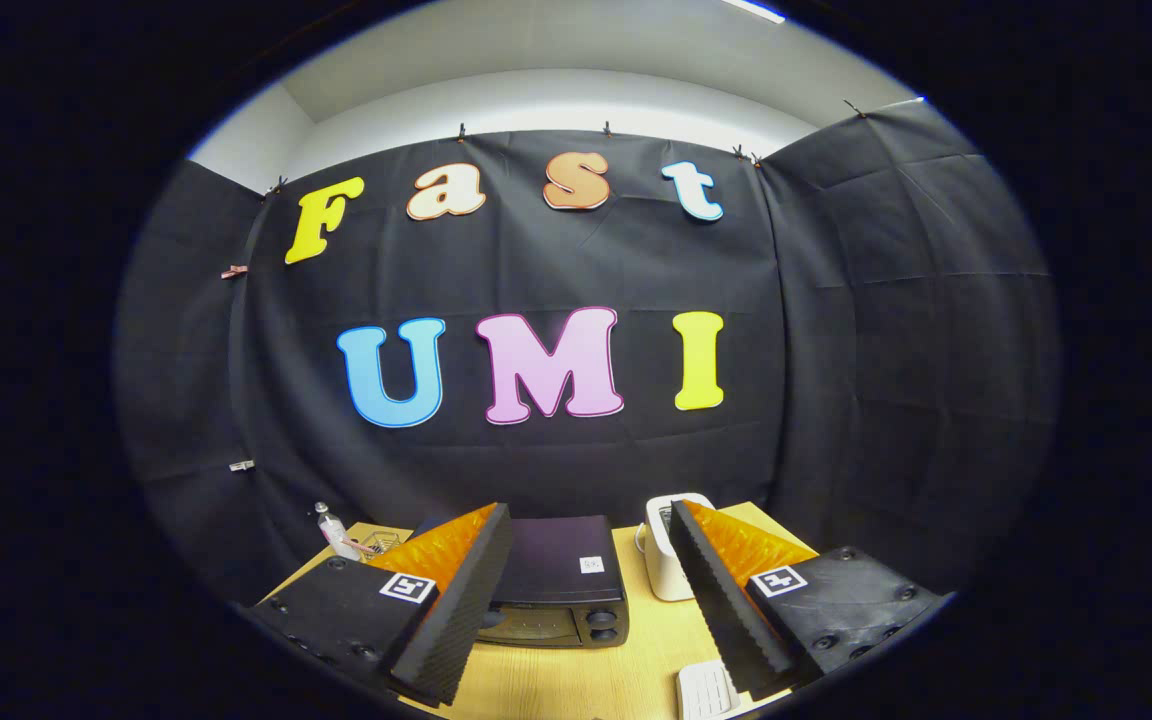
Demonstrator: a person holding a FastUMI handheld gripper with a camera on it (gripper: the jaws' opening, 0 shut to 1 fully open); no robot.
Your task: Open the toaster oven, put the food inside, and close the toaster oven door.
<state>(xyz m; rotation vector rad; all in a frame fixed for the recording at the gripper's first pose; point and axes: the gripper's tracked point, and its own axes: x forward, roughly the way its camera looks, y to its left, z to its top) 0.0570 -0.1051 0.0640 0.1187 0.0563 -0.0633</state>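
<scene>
A black toaster oven stands on the wooden table, with its door shut and two knobs on the right of its front. It sits beyond and between my fingers, closer to the left one. My gripper is open and holds nothing, hovering above the table's front part. A white ridged object lies on the table close to the right finger; I cannot tell what it is.
A white pop-up toaster stands to the right of the oven, partly behind my right finger. A small clear bottle and a wire rack sit at the table's far left corner. Black cloth walls close in the booth.
</scene>
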